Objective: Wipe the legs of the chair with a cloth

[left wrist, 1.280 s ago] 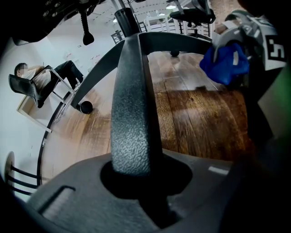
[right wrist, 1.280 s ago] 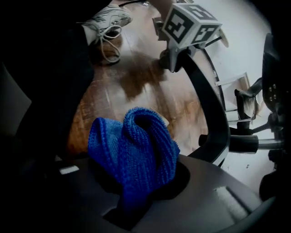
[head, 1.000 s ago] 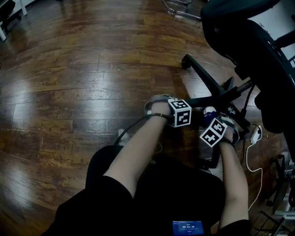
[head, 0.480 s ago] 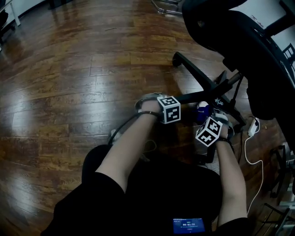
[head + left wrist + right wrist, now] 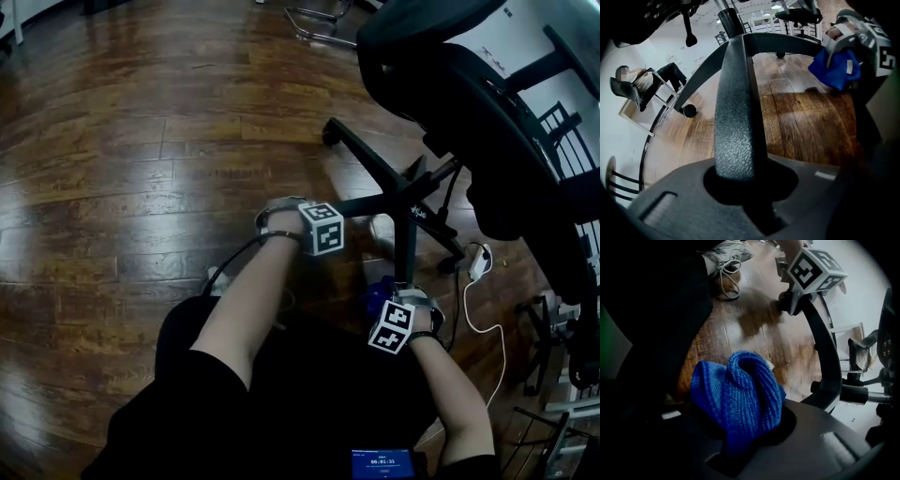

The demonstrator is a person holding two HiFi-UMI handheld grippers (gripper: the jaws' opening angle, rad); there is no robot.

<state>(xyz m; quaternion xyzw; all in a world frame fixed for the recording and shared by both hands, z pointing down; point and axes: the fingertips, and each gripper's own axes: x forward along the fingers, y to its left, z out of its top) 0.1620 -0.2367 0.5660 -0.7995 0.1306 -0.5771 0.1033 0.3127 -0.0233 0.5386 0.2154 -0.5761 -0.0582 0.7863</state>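
Chair-cleaning in an office: the left gripper point(image 5: 751, 185) is closed nearly all the way around one chair leg point(image 5: 736, 117), which runs straight out ahead of it toward the hub under the seat. By the look of it, the clamp is there to stop the wheeled chair point(image 5: 469, 103) from rolling or swivelling on the wooden floor point(image 5: 141, 187) while the other hand does the wiping.

The right gripper point(image 5: 740, 439) is closed on a bunched blue cloth point(image 5: 738, 394), pinched at its lower folds so that a rounded wad stands out in front of the jaws, a shape that looks suited to rubbing along a narrow spoke. The cloth hangs above bare floor. A leg curves past to the right of this gripper, near it but apart from the cloth. The left gripper's marker cube sits at that leg's far end, ahead and above.

Seen from the left gripper, the cloth is up and to the right, well clear of the leg it holds.

No box, bucket or other container appears in any view. The cloth's next contact is likely one of the nearby legs.
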